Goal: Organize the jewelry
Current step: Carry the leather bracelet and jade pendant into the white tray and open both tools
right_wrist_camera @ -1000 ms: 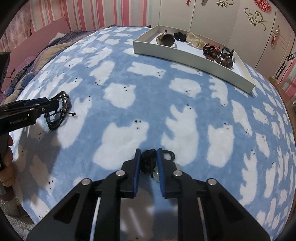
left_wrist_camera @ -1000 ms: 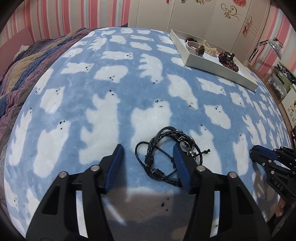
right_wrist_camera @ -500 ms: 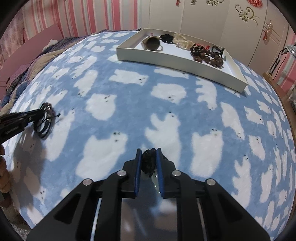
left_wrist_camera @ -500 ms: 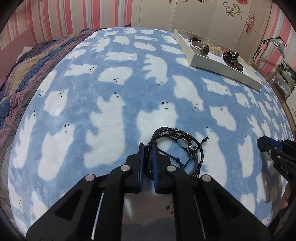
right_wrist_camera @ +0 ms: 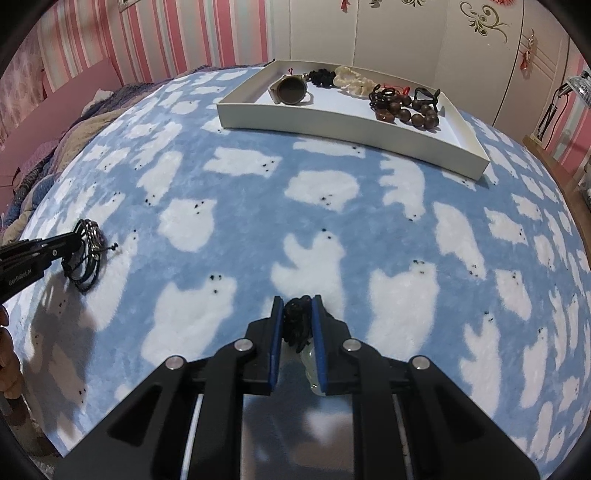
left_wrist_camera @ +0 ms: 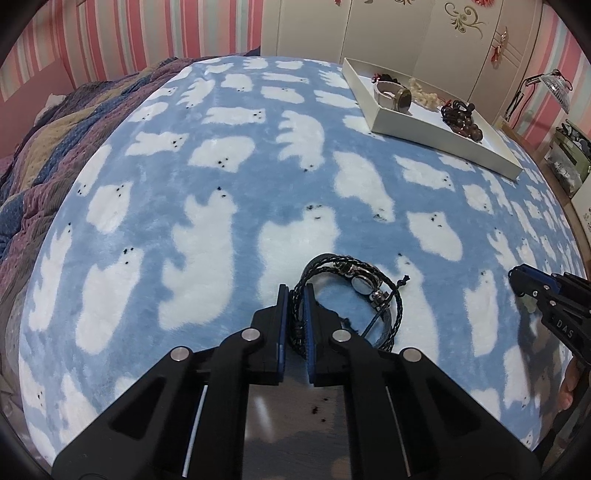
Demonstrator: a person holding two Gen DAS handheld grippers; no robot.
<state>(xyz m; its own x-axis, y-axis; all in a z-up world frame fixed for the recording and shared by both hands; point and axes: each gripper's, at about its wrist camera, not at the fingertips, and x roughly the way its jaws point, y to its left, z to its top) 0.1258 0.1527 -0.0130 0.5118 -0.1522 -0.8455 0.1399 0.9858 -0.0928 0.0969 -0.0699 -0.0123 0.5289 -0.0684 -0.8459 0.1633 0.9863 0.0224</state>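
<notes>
My left gripper [left_wrist_camera: 294,295] is shut on a black braided cord bracelet [left_wrist_camera: 354,284] with a metal charm, lifted just off the blue blanket; it also shows in the right wrist view [right_wrist_camera: 86,254]. My right gripper [right_wrist_camera: 297,306] is shut on a black cord with a pale green pendant [right_wrist_camera: 310,363], held above the blanket. A white tray [right_wrist_camera: 332,118] at the far side holds a watch [right_wrist_camera: 290,90], brown bead bracelets [right_wrist_camera: 406,109], a cream piece and a black piece. The tray also shows in the left wrist view [left_wrist_camera: 424,125].
A blue blanket with white bears [left_wrist_camera: 221,184] covers the bed. A striped knitted throw [left_wrist_camera: 44,147] lies at the left edge. White wardrobe doors [right_wrist_camera: 388,33] stand behind the tray. A desk lamp [left_wrist_camera: 554,85] and shelves are at the far right.
My left gripper closed on the black bracelet and lifted it slightly. My right gripper, still holding the pendant cord, moved up and toward the tray.
</notes>
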